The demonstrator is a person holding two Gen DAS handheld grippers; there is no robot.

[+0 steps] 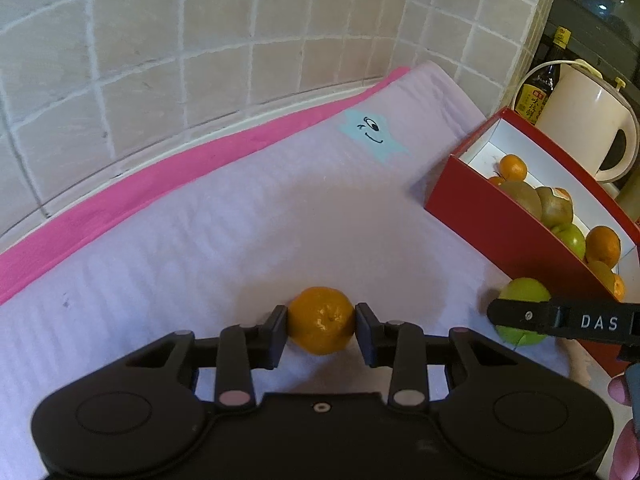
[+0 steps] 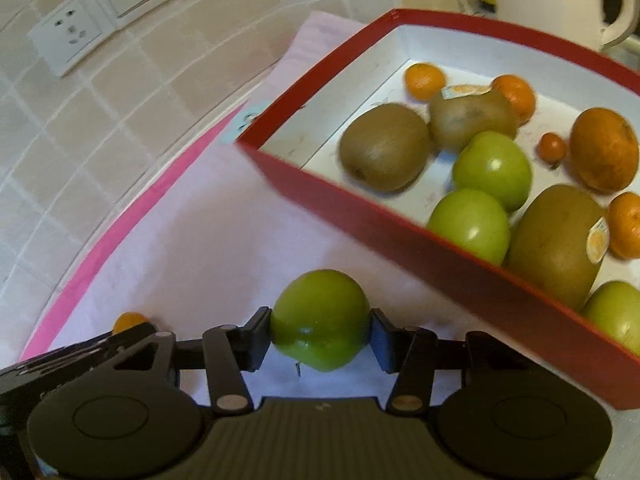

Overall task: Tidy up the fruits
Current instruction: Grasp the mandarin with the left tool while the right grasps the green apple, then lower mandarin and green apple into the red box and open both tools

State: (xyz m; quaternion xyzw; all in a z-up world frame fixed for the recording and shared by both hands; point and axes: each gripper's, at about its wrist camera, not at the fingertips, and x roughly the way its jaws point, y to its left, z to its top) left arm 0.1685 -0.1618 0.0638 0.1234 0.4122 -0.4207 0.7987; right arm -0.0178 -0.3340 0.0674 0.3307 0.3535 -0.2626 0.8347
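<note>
My left claw point(image 1: 321, 322) pinches a mandarin point(image 1: 321, 320), one pad on each flank. Fruit is near-round, no clear long axis; its dimpled stem end faces back toward my camera. It sits low over the pale lilac mat point(image 1: 240, 220) that covers the table, directly ahead of the claw body; contact with the mat cannot be judged.

My right claw point(image 2: 320, 330) pinches a green apple point(image 2: 320, 320), pads pressed on its left and right sides. Apple is slightly wider than tall, so its broad axis runs from pad to pad. Stem end not clearly visible. From the left wrist view the same apple shows to the right of my left claw, partly hidden by a right-claw finger point(image 1: 560, 318) marked "DAS".

Red box point(image 2: 400, 236) with white interior lies ahead and to the right of the right claw, near the apple. Inside: kiwis point(image 2: 384, 148), more green apples point(image 2: 494, 168), mandarins point(image 2: 604, 150). One large kiwi point(image 2: 556, 244) has its long axis tilted away from the claw.

Beyond the box: cream kettle point(image 1: 580, 120), dark sauce bottle point(image 1: 538, 92).
</note>
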